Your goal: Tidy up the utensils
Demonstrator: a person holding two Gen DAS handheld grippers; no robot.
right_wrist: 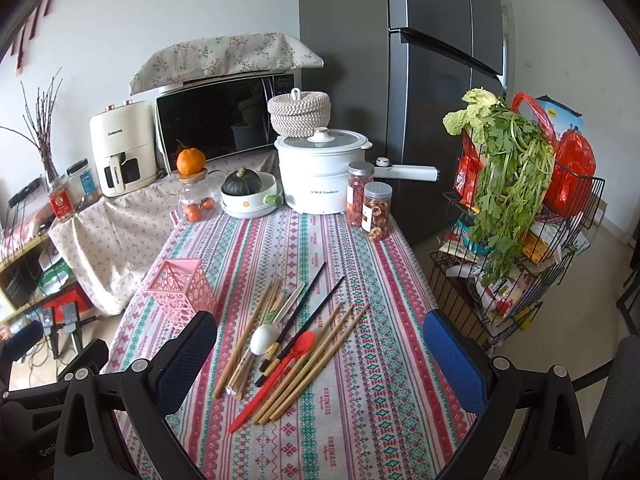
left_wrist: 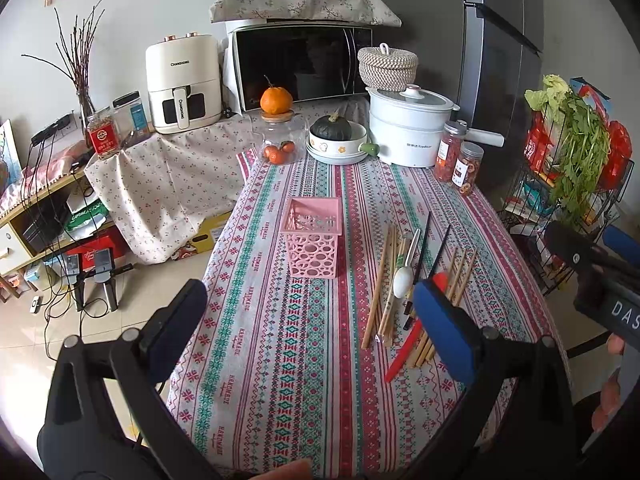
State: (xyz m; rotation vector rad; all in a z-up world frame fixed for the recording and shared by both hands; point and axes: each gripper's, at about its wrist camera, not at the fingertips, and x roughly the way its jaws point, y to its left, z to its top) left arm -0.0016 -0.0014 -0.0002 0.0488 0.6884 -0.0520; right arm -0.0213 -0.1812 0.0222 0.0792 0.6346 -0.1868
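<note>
The left gripper point(left_wrist: 310, 322) and right gripper point(right_wrist: 320, 354) are hovering with jaws spread wide, holding nothing. Beyond them wooden chopsticks point(right_wrist: 308, 364), black chopsticks point(right_wrist: 308, 312), a red spoon point(right_wrist: 280, 372) and a white spoon point(right_wrist: 265, 336) are lying loose on the tablecloth point(right_wrist: 360, 380), right of the empty pink basket point(left_wrist: 315, 246).

Utensil holder point(right_wrist: 180, 294) left of chopsticks point(right_wrist: 316, 354), on table point(right_wrist: 380, 380)

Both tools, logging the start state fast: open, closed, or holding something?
Left tool: open, holding nothing.
Right tool: open, holding nothing.
</note>
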